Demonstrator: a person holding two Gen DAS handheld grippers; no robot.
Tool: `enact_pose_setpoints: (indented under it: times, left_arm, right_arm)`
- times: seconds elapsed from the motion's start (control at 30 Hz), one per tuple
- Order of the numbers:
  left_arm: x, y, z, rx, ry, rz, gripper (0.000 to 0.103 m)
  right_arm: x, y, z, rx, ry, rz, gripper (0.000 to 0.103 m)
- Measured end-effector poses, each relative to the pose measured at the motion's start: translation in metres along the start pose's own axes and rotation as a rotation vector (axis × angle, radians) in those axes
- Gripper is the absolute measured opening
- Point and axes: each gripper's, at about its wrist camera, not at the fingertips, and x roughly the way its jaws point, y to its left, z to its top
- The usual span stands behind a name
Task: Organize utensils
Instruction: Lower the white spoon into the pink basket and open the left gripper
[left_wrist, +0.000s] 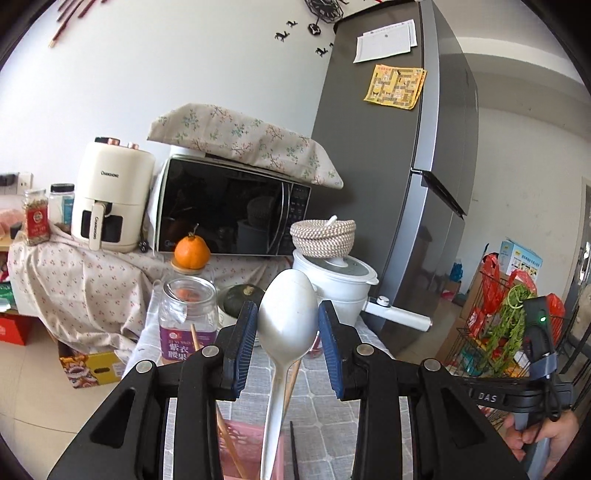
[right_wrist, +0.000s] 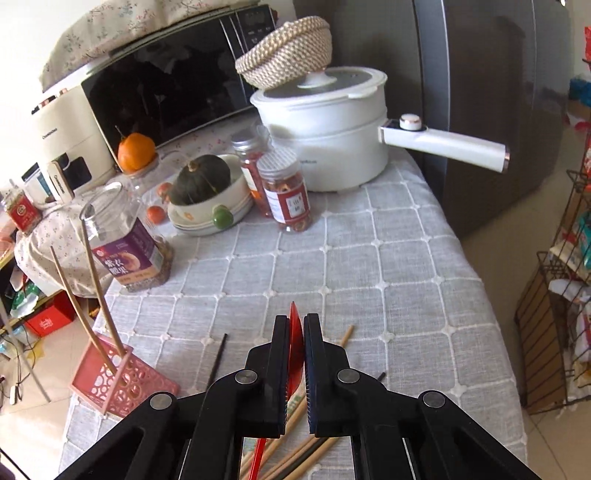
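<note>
Both spoons were up off the worktop (right_wrist: 369, 236). The left claw (left_wrist: 287, 325) gripped the white spoon (left_wrist: 287, 314), the right claw (right_wrist: 295, 332) pinched a red spoon (right_wrist: 295, 343). Next, each probably needed dropping into the pink basket (right_wrist: 122, 380).

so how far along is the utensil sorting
Done: two wooden chopsticks stand in the pink basket. In hand: the left gripper holds a white spoon; the right gripper is shut on a red spoon. Left: loose chopsticks lie on the tablecloth.

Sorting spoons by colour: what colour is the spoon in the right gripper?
Translucent red spoon, clearest in the right wrist view.
</note>
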Motion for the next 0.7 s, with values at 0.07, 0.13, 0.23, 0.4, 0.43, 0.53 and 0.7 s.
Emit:
enact_pose_setpoints:
  times: [0.07,0.13,0.23,0.4,0.43,0.53,0.7]
  left_arm:
    - [0.009,-0.001,-0.005,0.014,-0.018,0.035,0.036]
    - [0.019,-0.001,-0.010,0.011,-0.018,0.055,0.036]
    - [0.034,0.000,-0.019,0.002,-0.009,0.078,0.036]
    - [0.053,0.010,-0.034,-0.055,0.009,0.102,0.036]
    - [0.057,0.013,-0.038,-0.066,0.020,0.114,0.037]
    - [0.066,0.020,-0.050,-0.098,0.061,0.135,0.037]
    - [0.068,0.020,-0.065,-0.080,0.104,0.147,0.037]
  right_arm:
    - [-0.003,0.006,0.000,-0.006,-0.023,0.001,0.005]
    - [-0.003,0.010,0.000,-0.009,-0.036,0.005,0.005]
    - [-0.002,0.016,0.002,-0.012,-0.059,0.010,0.005]
    - [-0.001,0.024,0.004,-0.022,-0.089,0.013,0.005]
    - [0.000,0.025,0.004,-0.021,-0.091,0.012,0.005]
    - [0.001,0.026,0.004,-0.020,-0.094,0.017,0.005]
    - [0.002,0.030,0.003,-0.032,-0.102,0.012,0.005]
